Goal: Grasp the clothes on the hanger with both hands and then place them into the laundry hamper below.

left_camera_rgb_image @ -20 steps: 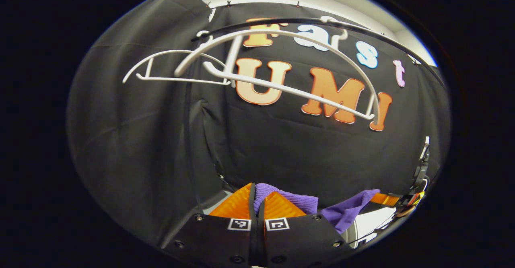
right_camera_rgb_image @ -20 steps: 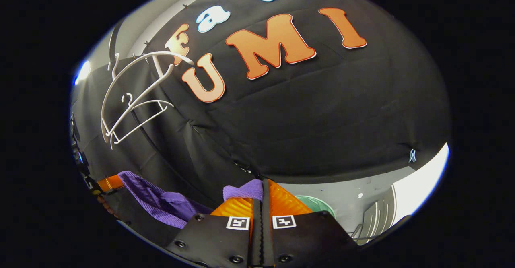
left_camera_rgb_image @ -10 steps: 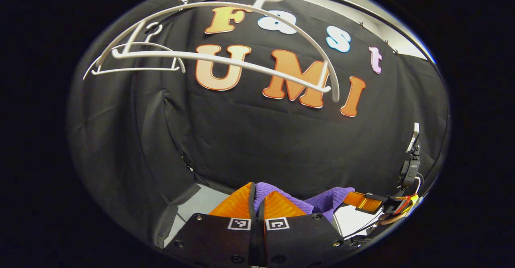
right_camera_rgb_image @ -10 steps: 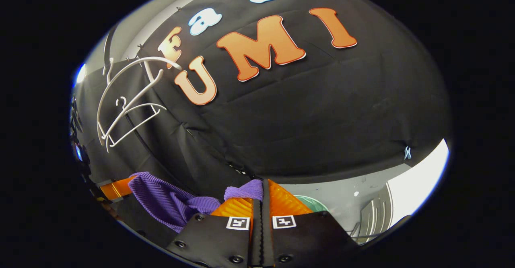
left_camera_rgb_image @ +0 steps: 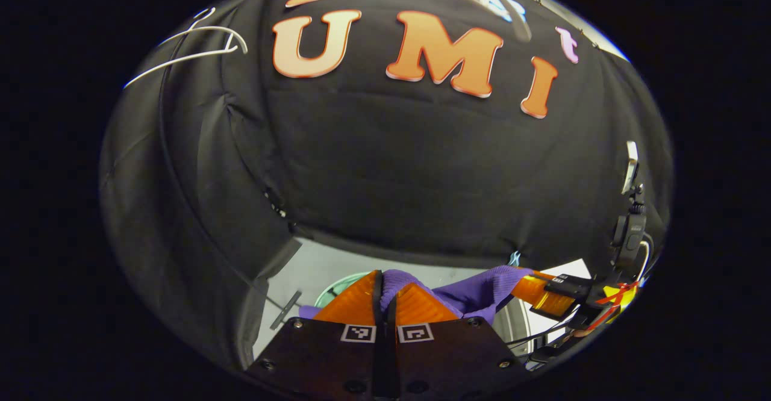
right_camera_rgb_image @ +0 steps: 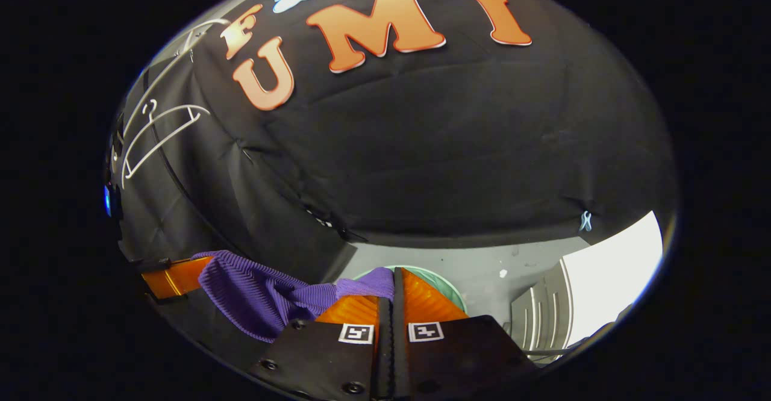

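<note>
The left gripper (left_camera_rgb_image: pixel 385 289) has its orange fingers pressed together on a purple garment (left_camera_rgb_image: pixel 476 289). The cloth stretches rightward to the right gripper (left_camera_rgb_image: pixel 542 295), which pinches its far end. A green hamper (left_camera_rgb_image: pixel 337 286) rim peeks out just behind the fingers on the grey floor (left_camera_rgb_image: pixel 325 265). A white hanger (left_camera_rgb_image: pixel 193 46) hangs high at the left.

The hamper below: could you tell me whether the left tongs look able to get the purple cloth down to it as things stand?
Probably yes. The left tongs are shut on the cloth, the green hamper rim shows just beyond them on the floor, and nothing lies between.
</note>
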